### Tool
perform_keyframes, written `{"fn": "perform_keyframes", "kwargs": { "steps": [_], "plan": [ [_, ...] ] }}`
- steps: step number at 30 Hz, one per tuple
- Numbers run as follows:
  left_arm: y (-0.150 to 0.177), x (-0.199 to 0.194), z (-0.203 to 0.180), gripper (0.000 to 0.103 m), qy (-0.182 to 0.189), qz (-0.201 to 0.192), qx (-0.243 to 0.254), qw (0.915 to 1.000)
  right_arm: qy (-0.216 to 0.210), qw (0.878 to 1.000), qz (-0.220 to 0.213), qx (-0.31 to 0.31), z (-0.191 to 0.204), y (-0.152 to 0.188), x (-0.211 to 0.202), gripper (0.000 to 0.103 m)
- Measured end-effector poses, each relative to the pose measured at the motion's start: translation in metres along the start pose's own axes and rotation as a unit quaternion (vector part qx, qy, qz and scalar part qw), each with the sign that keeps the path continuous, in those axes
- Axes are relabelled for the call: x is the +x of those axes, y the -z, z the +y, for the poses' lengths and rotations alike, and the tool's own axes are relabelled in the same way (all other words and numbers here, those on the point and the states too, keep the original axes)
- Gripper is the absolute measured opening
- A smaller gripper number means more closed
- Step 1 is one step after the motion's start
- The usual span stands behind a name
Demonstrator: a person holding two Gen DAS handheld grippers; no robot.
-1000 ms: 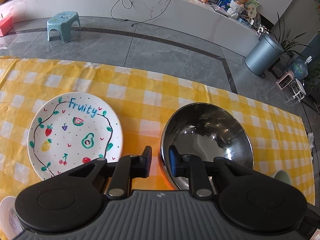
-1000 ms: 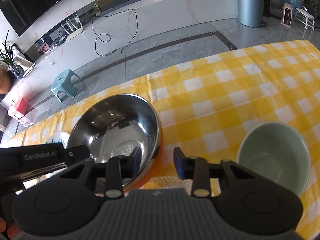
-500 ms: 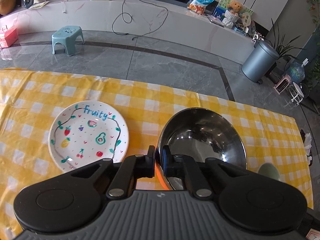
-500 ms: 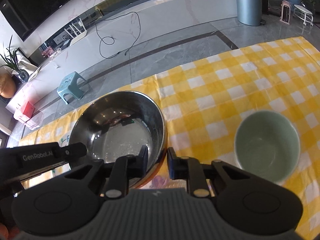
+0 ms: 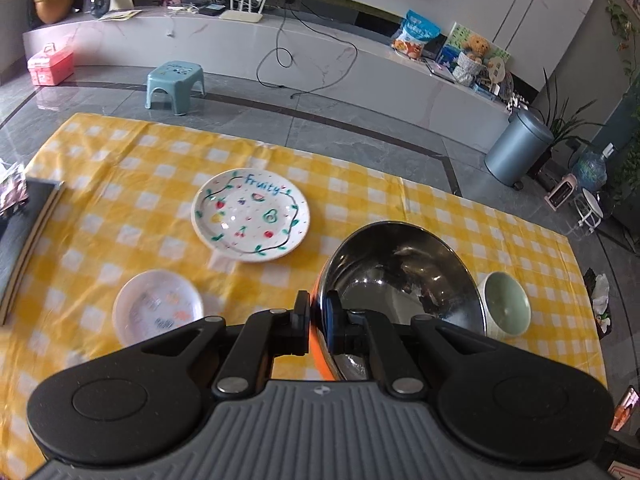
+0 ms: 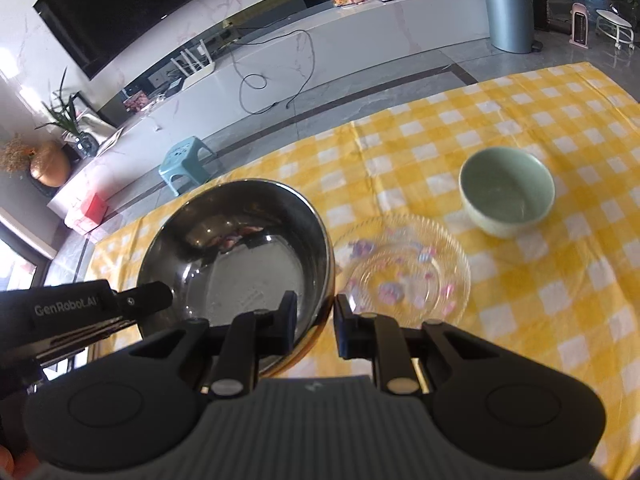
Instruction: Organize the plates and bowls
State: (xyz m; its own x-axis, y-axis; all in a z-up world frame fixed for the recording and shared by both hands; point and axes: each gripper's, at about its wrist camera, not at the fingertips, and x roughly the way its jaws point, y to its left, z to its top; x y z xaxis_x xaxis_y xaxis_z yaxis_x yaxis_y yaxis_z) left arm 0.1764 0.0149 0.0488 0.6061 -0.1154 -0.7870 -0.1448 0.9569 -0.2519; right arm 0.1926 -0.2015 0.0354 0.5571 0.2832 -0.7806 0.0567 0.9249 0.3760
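A steel bowl (image 5: 400, 276) with an orange outside hangs above the yellow checked table. My left gripper (image 5: 318, 322) is shut on its left rim. My right gripper (image 6: 316, 324) is shut on the right rim of the same steel bowl (image 6: 236, 252); one left finger (image 6: 148, 298) shows at the far rim. On the cloth lie a "Fruity" painted plate (image 5: 250, 216), a small white plate (image 5: 158, 308), a clear glass plate (image 6: 404, 276) with pink specks, and a pale green bowl (image 6: 506, 192), which also appears in the left wrist view (image 5: 506, 304).
A dark flat board (image 5: 24, 232) lies at the table's left edge. Beyond the far edge are grey floor tiles, a teal stool (image 5: 176, 84) and a blue-grey bin (image 5: 518, 148). Crumpled items (image 5: 600, 300) sit off the right end.
Both grippers closed on the steel bowl's rim and rose with it. The table now looks farther below, and the glass plate and small white plate have come into view.
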Motion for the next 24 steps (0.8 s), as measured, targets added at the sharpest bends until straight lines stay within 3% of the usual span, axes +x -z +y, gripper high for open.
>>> {"fn": "perform_keyframes", "kwargs": {
  "steps": [11,24],
  "plan": [
    [0.059,-0.076,0.039,0.008,-0.017,-0.046,-0.039,0.998,-0.039,0.998,0.011,-0.037,0.03,0.076,-0.059,0.018],
    [0.126,-0.091,0.093,0.009,-0.019,-0.016,-0.133,0.9907,-0.047,0.995,0.053,-0.07,0.037,0.127,-0.069,0.016]
  ]
}}
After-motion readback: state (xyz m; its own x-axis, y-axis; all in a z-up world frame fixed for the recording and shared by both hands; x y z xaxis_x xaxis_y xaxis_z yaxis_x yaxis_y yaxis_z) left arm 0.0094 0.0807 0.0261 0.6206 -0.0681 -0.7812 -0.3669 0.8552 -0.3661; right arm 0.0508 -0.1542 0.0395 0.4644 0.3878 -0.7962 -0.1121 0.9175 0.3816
